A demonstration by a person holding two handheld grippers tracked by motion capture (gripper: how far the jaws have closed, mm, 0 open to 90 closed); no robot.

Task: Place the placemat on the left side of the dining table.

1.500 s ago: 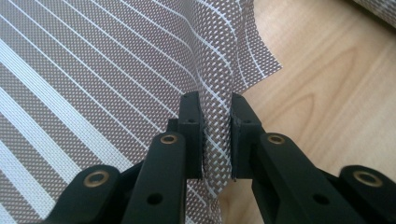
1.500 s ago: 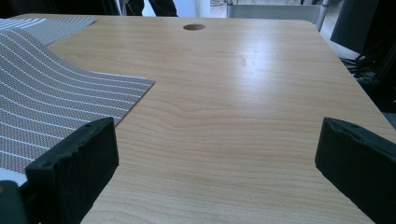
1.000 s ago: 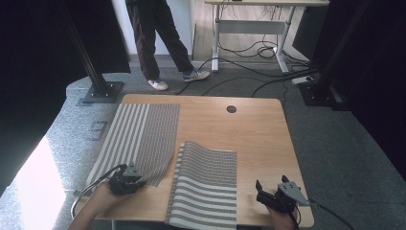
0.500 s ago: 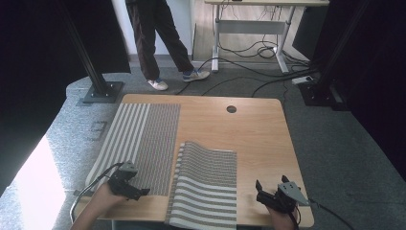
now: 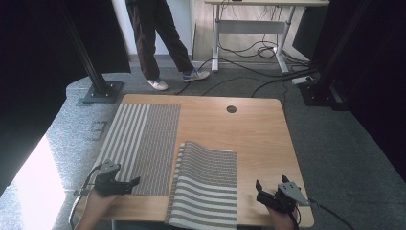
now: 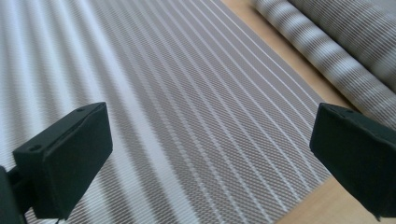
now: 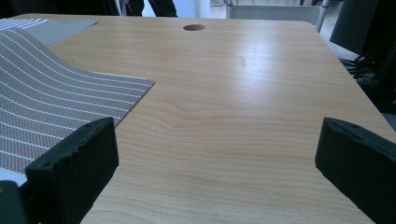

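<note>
While the left gripper (image 5: 125, 182) hovers with its jaws spread wide and nothing between them, the flat striped mat (image 5: 143, 143) lies directly beneath the fingers (image 6: 65, 158), its near edge running just ahead of the right-hand finger in the left gripper view. Those jaws have just been opening, and the frames show only weave under them, no fabric caught. Off to that gripper's far side sits the second mat (image 5: 206, 187), humped up along one edge and curling rather than lying flat, apart from the first by a thin strip of bare table (image 5: 258, 134).

Over on the other side, the right gripper (image 5: 264, 191) is released too, jaws wide and empty, resting low over bare wood; the curled mat's corner (image 7: 135, 88) lies ahead of its left finger, close but not touching.

So the job looks like getting that wavy mat handled next, I'd judge. Best approach: bring both pairs of fingers to its near edge, one toward each corner, slide a lower finger under the hem where it overhangs the table's front, and pinch only the single layer. Lift evenly, keep the tension level between the two hands so the stripes stay straight, and avoid dragging across the flat mat, which could skid or ruck up.
</note>
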